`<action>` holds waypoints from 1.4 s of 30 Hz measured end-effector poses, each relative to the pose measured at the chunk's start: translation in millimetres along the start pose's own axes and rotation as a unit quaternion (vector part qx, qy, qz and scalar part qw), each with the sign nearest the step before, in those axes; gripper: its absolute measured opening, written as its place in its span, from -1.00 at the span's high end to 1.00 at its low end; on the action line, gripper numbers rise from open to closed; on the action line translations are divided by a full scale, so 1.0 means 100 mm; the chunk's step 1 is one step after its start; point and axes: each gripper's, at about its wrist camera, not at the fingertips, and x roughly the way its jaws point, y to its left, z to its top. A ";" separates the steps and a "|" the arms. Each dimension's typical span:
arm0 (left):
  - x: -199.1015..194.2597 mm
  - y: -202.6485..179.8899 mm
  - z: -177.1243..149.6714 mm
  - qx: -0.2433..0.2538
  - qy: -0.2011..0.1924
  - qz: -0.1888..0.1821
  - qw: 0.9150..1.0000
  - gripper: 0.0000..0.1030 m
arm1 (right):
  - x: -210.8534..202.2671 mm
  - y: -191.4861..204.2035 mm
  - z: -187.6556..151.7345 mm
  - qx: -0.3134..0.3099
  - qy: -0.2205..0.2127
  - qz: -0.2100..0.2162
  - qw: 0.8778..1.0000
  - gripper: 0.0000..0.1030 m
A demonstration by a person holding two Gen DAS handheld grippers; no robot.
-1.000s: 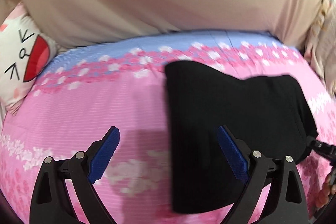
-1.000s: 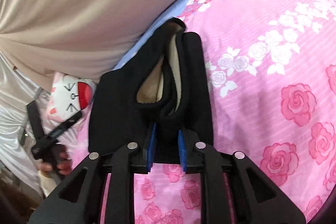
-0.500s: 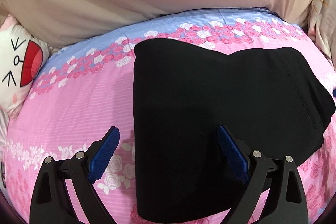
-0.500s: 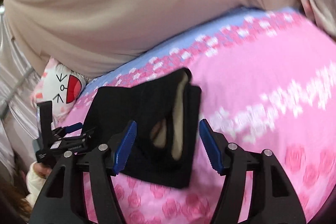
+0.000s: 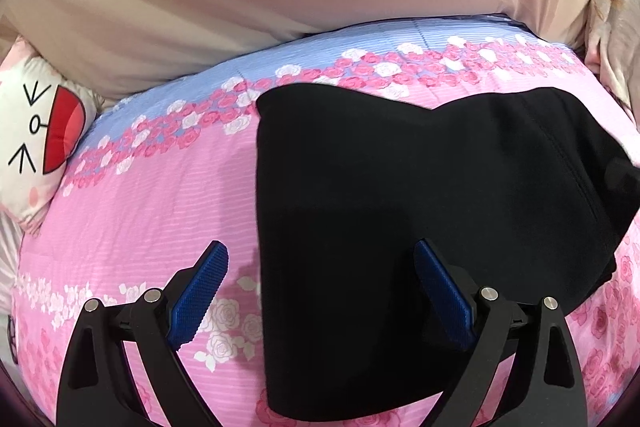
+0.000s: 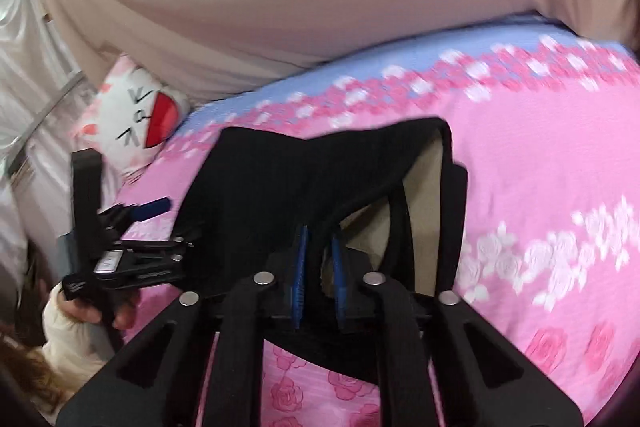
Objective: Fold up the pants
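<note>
Here, right hand-held gripper (image 6: 318, 269) closing on black pants (image 5: 400, 207) waistband edge, left hand-held gripper (image 5: 320, 291) released, bare bedspread (image 5: 140, 219) leftward.

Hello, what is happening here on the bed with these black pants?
A person is folding black pants on a pink flowered bedsheet, with a gripping tool in each hand. The right tool is closing on an edge of the pants near the waistband, where the beige lining shows, and the fabric there is raised. The left tool hangs open above the other side of the pants and holds nothing.
</note>
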 end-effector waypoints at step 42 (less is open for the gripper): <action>0.12 -0.41 0.24 0.011 0.014 0.052 0.998 -0.81 | 0.20 -0.35 0.24 -0.020 0.048 0.113 0.992 0.84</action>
